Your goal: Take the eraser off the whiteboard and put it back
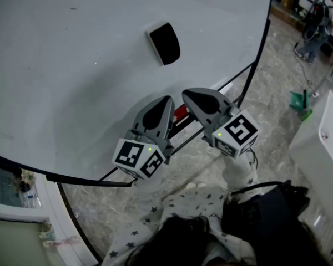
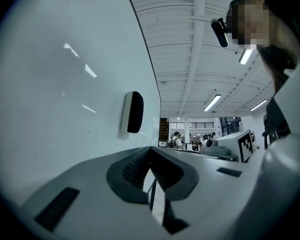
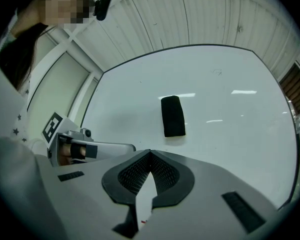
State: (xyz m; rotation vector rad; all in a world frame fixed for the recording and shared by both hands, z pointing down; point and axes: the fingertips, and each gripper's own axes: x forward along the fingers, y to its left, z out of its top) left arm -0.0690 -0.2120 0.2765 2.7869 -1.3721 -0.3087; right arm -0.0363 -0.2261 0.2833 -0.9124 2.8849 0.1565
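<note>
The black eraser sticks to the whiteboard, apart from both your grippers. Your left gripper has its jaws squeezed together, holding nothing. Your right gripper has its jaws squeezed together too, holding nothing.

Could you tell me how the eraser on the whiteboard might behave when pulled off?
The eraser clings to the upright whiteboard unaided, so it is probably light and magnetic, resisting briefly. Its blocky shape should not roll, and its dark face may be soft.
</note>
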